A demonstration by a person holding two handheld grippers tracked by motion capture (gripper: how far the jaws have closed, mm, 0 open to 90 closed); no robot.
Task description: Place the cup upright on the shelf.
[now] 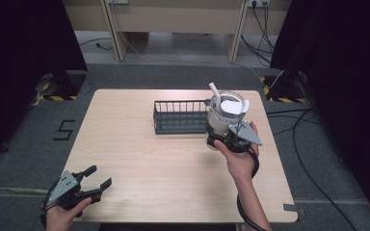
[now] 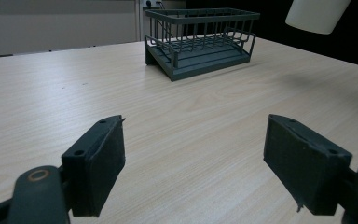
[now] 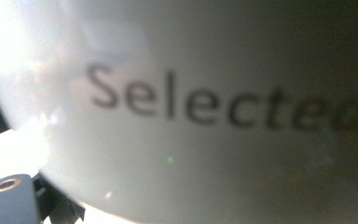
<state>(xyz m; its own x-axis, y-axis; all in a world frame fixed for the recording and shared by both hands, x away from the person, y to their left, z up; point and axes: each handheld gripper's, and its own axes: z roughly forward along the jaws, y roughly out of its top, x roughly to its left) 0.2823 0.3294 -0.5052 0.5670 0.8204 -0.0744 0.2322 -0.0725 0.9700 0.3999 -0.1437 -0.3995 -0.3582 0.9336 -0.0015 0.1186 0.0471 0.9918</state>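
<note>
A white cup (image 1: 220, 119) printed with "Selected" (image 3: 205, 107) holds a white spoon (image 1: 232, 106) and a white stick (image 1: 213, 89). My right gripper (image 1: 225, 138) is shut on the cup's lower wall and holds it upright above the table, just right of the wire basket (image 1: 179, 117). In the left gripper view the cup's base (image 2: 316, 14) hangs clear of the tabletop. My left gripper (image 1: 99, 176) rests low at the table's near left corner, open, with nothing between its pads (image 2: 100, 163).
The dark wire basket (image 2: 200, 39) stands in the far middle of the wooden table (image 1: 139, 159). Cables (image 1: 313, 178) run over the floor to the right, and a desk's legs (image 1: 118, 38) stand beyond the table.
</note>
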